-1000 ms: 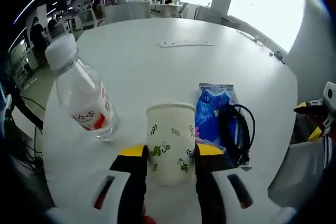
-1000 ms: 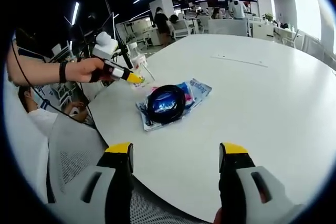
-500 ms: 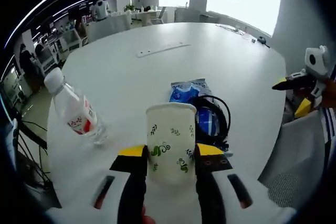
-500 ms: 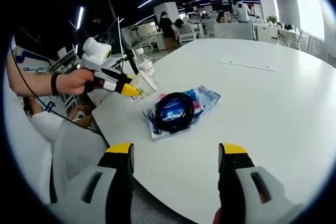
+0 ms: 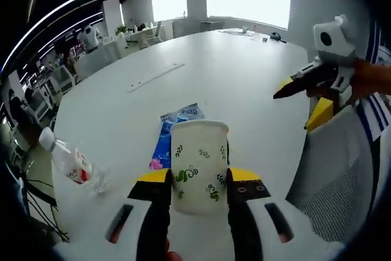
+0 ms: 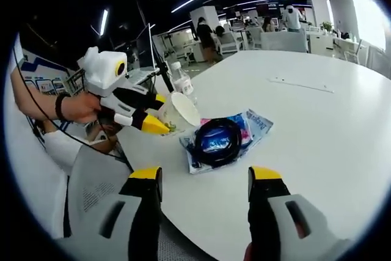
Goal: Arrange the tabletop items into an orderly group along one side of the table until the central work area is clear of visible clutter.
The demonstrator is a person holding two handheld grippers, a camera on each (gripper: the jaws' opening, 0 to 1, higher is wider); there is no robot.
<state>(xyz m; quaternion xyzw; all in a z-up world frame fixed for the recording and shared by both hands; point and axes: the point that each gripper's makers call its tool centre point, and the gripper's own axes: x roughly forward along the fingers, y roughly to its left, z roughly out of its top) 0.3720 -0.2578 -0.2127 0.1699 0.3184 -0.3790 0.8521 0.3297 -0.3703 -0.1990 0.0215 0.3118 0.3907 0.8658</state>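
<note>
Carrying step. The left gripper (image 5: 197, 186) has its jaws clenched on a paper cup (image 5: 198, 166) with a green leaf print, held above the near edge of the white bench (image 5: 232, 84). In the left gripper view, a blue snack packet (image 5: 173, 132) lies just beyond the cup at 12 o'clock, and a water bottle (image 5: 72, 164) stands at 9 o'clock. In the right gripper view, a coiled black cable (image 6: 218, 140) rests on the packet. The right gripper (image 6: 204, 181) hangs over the bench edge, jaws released and empty. Judged next move: set the cup upright beside the bottle, clear of the packet, then release it.
</note>
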